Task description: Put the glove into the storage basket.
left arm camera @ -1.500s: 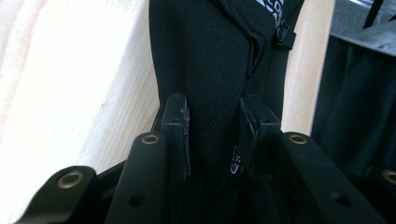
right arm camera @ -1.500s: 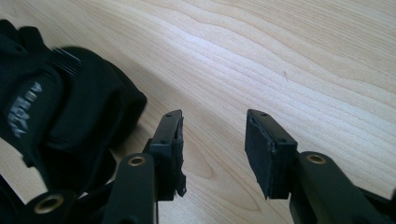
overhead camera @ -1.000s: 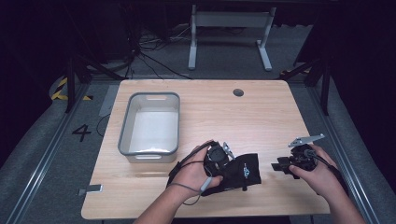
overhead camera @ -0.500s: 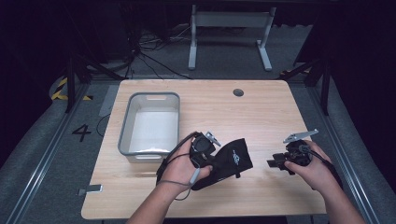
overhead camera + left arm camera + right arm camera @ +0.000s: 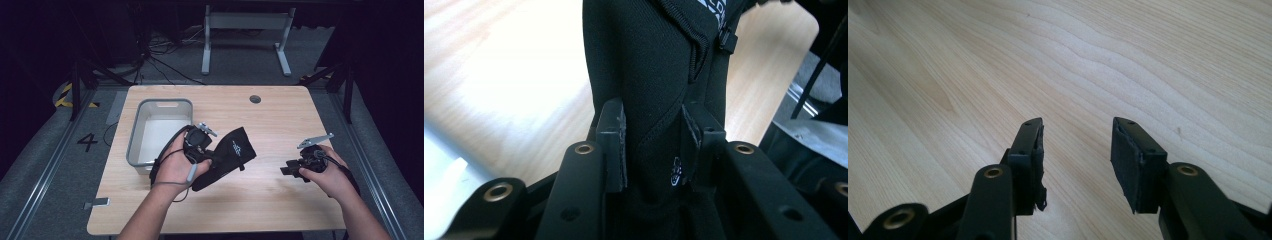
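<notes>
Surface: light wooden table [image 5: 280, 125], rectangular with rounded corners, pale grain, a small round dark hole [image 5: 255, 99] near its upper edge in the high view.

On it, left of centre: grey plastic bin [image 5: 134, 145], open-topped, nothing visible inside.

Item in hand: black fabric pouch [image 5: 227, 156] with white lettering and a zip, at frame centre, just right of the bin, lying slantwise from lower left to upper right over the wood. In the left gripper view the pouch [image 5: 649, 75] rises between the two pads.

Left gripper [image 5: 199, 145]: jaws pinching the pouch, pads pressed on the cloth from both sides.

Right gripper [image 5: 291, 170]: at centre right, well apart from the pouch; jaws spread with nothing between them, bare wood beneath in the right gripper view [image 5: 1077, 160].

Room: dark. Grey carpeted floor [image 5: 45, 165]; white metal stand [image 5: 245, 30] at the top of the frame; loose black cables [image 5: 150, 57] upper left; yellow-black hazard tape [image 5: 65, 95] and a floor marking "4" [image 5: 88, 142] at left.
</notes>
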Demonstrator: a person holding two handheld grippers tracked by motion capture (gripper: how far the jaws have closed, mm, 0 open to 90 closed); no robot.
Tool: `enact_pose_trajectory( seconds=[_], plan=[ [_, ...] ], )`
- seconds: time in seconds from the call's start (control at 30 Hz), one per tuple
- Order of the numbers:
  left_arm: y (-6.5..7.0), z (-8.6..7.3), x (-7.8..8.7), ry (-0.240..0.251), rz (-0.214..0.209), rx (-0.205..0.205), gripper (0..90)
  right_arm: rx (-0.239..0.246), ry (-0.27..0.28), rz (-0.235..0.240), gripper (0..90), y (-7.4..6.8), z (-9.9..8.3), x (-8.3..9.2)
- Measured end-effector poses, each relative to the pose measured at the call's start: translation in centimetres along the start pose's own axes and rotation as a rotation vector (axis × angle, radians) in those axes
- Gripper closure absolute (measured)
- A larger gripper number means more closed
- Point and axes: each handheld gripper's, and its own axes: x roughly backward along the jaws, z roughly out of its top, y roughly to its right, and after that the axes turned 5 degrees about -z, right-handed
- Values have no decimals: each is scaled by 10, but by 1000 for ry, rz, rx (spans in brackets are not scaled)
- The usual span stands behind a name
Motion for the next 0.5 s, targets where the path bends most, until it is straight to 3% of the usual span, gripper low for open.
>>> enact_pose_trajectory(
  seconds=[0.07, 0.5],
  plan=[
    [-8, 0, 9, 18, 23, 28, 665, 4, 3, 4, 576, -2, 2, -1],
    [-36, 4, 25, 45, 72, 80, 665, -18, 12, -11, 575, 3, -5, 6]
  ],
)
